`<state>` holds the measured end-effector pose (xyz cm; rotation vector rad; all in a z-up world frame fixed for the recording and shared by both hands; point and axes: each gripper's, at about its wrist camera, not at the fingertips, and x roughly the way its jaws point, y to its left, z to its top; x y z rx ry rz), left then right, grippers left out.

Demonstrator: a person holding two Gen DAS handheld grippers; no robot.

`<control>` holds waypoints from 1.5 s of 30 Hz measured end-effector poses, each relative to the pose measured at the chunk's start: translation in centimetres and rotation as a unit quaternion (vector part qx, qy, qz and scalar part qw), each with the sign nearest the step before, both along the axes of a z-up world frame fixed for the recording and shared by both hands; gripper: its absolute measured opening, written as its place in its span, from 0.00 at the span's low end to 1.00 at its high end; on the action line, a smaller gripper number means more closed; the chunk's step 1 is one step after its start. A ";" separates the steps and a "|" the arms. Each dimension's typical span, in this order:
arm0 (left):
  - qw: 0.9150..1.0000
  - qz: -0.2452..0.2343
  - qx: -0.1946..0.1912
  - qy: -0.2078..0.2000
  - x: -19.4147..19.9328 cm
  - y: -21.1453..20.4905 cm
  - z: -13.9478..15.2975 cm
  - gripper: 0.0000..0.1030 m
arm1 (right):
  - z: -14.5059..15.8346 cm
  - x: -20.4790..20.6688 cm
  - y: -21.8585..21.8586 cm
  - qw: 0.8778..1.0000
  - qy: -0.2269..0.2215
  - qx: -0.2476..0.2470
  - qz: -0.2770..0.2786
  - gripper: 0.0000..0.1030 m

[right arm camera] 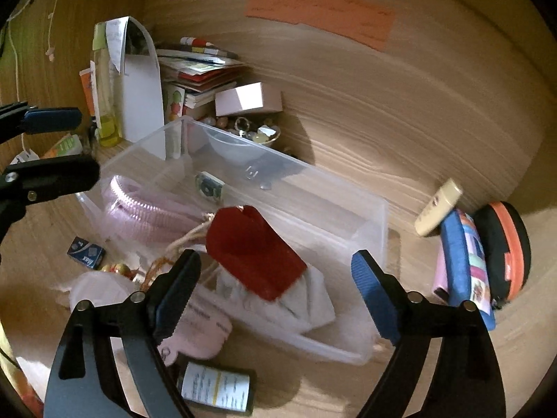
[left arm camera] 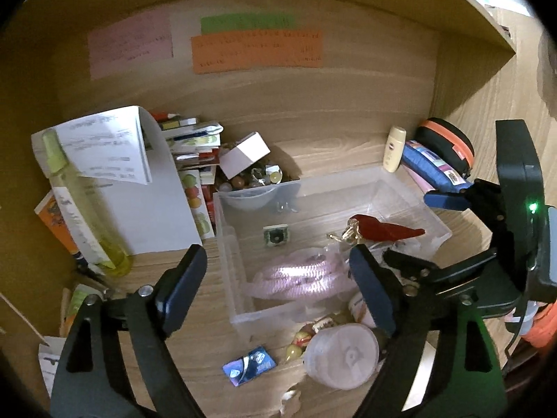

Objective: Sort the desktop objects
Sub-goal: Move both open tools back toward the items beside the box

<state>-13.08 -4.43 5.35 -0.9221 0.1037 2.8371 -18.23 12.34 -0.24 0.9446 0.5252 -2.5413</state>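
three things in clear bin [right arm camera: 369,209]: pink cord [right arm camera: 139,209], red pouch [right arm camera: 254,254], small square item [right arm camera: 209,188].

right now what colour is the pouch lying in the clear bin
Dark red pouch, in the clear bin; the right wrist view shows it best.

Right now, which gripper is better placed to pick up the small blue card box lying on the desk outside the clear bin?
Left. The left gripper hangs open almost above the blue card box; the right gripper faces the clear bin, farther away.
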 end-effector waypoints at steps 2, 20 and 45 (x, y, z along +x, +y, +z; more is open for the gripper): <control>1.000 0.004 -0.001 0.004 0.7 -0.2 0.0 0.85 | 0.2 0.5 0.4 1.000 0.000 -0.003 -0.005 0.84; 0.996 0.057 -0.026 -0.058 5.0 -4.3 -5.5 0.88 | 0.2 8.6 4.9 0.999 0.000 -0.023 -0.026 0.84; 0.992 0.000 -0.043 -0.122 6.6 -0.6 -9.9 0.48 | -4.5 12.5 1.3 0.989 -0.097 -0.095 0.050 0.97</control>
